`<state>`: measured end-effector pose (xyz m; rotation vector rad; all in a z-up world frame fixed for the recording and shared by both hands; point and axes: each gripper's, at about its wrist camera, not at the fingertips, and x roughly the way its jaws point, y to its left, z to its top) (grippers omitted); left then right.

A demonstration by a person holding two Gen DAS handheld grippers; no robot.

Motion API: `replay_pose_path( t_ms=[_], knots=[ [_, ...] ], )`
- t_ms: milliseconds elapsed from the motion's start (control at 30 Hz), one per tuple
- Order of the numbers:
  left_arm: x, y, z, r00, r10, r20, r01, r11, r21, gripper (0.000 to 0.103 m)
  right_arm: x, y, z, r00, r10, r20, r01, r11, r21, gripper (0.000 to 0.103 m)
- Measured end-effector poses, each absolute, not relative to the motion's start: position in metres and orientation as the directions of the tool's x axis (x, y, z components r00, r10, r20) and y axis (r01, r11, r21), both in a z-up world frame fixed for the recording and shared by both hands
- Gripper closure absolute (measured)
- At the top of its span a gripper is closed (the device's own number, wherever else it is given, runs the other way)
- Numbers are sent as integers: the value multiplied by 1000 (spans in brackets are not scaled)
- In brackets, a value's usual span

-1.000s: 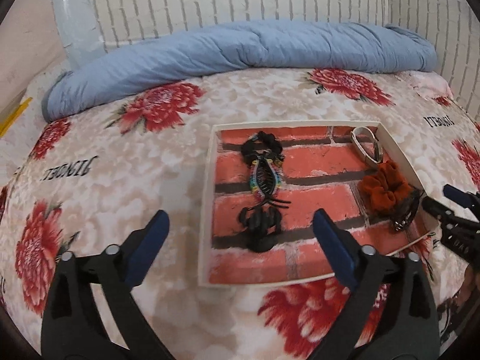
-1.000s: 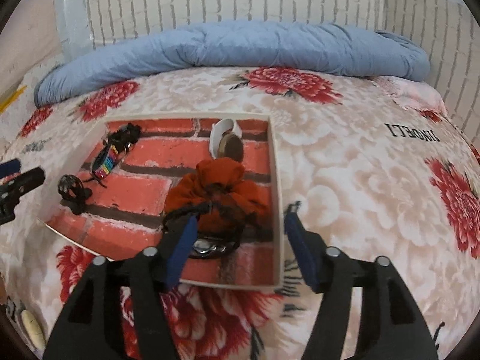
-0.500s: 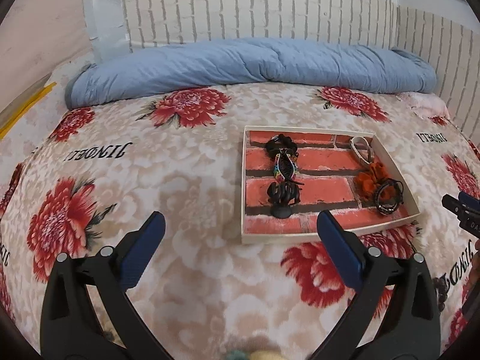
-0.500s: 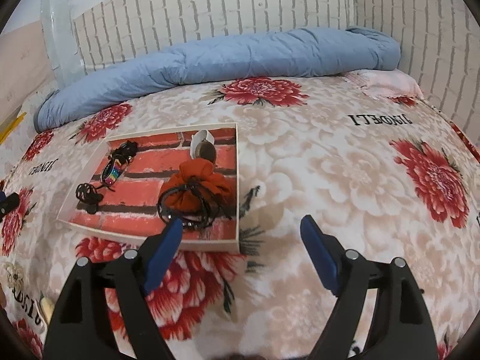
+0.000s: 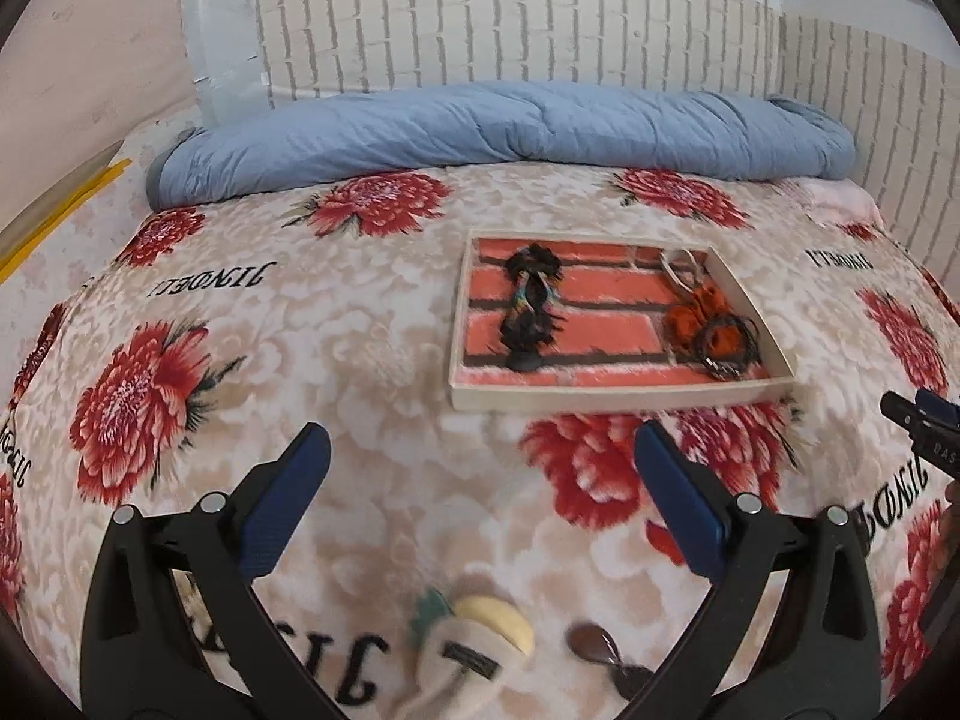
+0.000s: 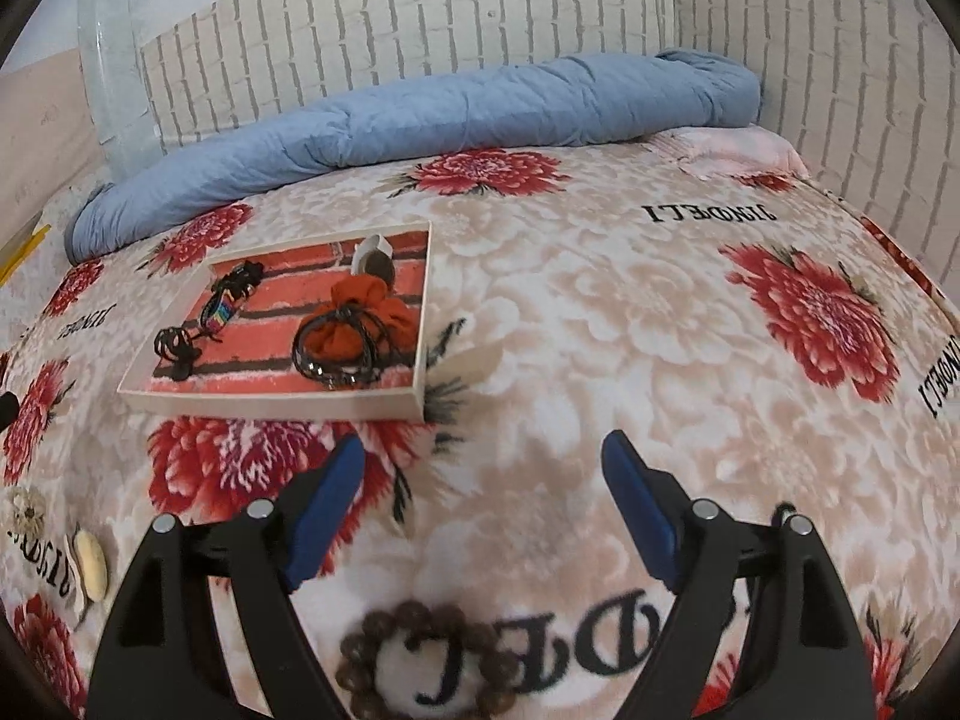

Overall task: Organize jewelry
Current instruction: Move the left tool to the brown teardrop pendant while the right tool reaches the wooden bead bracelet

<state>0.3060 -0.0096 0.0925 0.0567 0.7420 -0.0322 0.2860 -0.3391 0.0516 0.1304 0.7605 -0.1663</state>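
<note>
Though both jaws splayed and empty, bead bracelet [image 6: 420, 660] half hidden, blurred cream piece [image 5: 474, 648] cut off.

Floral bedspread [image 5: 372, 324], blue quilt [image 5: 492, 126], white brick wall [image 5: 510, 18].

both wrist cams angled down, tray [image 5: 612, 390] shared

A tray [image 5: 612, 391] sits on the bed [image 5: 372, 324], holding a row of 3 hair ties [image 5: 531, 313] left and a scrunchie [image 5: 701, 313] right. A bead bracelet [image 6: 420, 654] lies nearer, before the tray.
</note>
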Motion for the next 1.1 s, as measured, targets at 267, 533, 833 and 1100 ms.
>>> replay_pose_path(
  t_ms=[267,533,833,1100],
  knots=[
    [263,-47,65,733,-44,-679,90,995,33,5,251,-344,31,704,-147,-695,193,981,-12,23],
    [240,-68,36,714,-30,-699,104,993,63,5,224,-352,1,678,-168,-715,202,979,-39,23],
    [233,-79,7,667,-40,-744,88,996,25,5,215,-356,-14,665,-159,-730,200,979,-32,23],
    [223,-88,-17,642,-22,-766,74,997,33,5,217,-350,-22,658,-155,-737,169,984,-56,23]
  ],
)
